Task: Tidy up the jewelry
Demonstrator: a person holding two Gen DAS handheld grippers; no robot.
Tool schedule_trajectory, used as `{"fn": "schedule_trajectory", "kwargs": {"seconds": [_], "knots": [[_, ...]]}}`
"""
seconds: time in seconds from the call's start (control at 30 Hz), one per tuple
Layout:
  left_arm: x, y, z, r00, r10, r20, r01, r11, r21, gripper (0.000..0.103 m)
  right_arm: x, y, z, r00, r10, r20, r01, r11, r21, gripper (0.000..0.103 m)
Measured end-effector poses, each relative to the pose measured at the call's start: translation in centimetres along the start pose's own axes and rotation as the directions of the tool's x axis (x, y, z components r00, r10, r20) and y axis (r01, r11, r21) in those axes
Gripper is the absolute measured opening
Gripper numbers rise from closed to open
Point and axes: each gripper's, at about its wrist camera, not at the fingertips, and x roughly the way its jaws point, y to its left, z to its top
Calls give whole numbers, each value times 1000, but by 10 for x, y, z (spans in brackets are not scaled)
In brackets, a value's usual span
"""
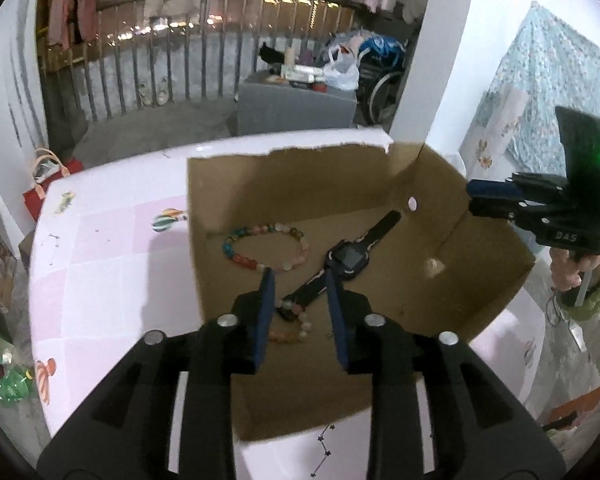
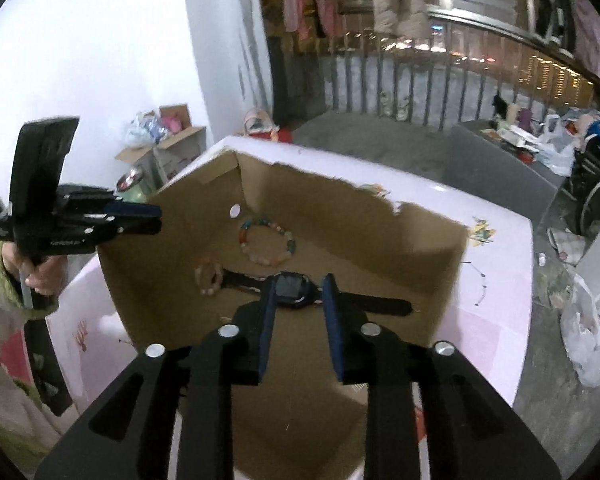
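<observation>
Jewelry is lying on the floor of the open cardboard box on our pink table: a beaded bracelet, a smaller bracelet and a black watch, its strap stretching diagonally from near-left to far-right in the left view. We are hovering the left gripper above the strap, jaws parted and empty; we are holding the right gripper unclenched over the watch, gripping nothing; "BAS" is showing on its body.
</observation>
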Motion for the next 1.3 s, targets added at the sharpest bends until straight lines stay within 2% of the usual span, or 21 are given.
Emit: {"fn": "schedule_trajectory", "kwargs": {"seconds": [0.07,0.13,0.27,0.37,0.5,0.63,0.77,0.8,0.93,1.03,1.3], "knots": [[-16,-2,-2,999,16,42,-16,1000,0,39,-16,-2,-2,999,-18,41,17,1000,25,33],[-33,-5,-5,996,41,81,-41,999,2,48,-31,-3,-6,996,-46,78,42,998,53,41],[-58,-8,-21,988,97,116,-96,995,-14,61,-58,-4,-23,985,-118,126,103,988,118,43],[-66,-4,-35,987,114,111,-108,992,-57,71,-66,-8,-41,982,-138,126,110,973,203,45],[-60,12,-47,995,73,67,-60,981,-184,72,-60,-17,-65,988,-114,105,72,938,340,45],[-43,20,-53,999,31,23,-23,963,-270,72,-42,-30,-85,995,-85,60,45,876,481,45],[-29,22,-56,999,-34,1,33,944,-329,72,-21,-35,-97,1000,12,22,-22,834,552,45],[-26,21,-57,999,-47,-3,43,941,-335,72,-21,-36,-98,999,19,28,-31,830,556,45],[-22,10,-54,1000,-9,-16,4,948,-317,77,-19,-33,-95,1000,11,14,-17,846,533,46],[-23,6,-56,1000,9,-15,-13,942,-334,77,-22,-33,-96,1000,20,12,-24,846,533,47],[-45,-6,-73,1000,7,-14,-12,944,-330,77,-38,-28,-105,1000,22,5,-21,846,533,47]]}}
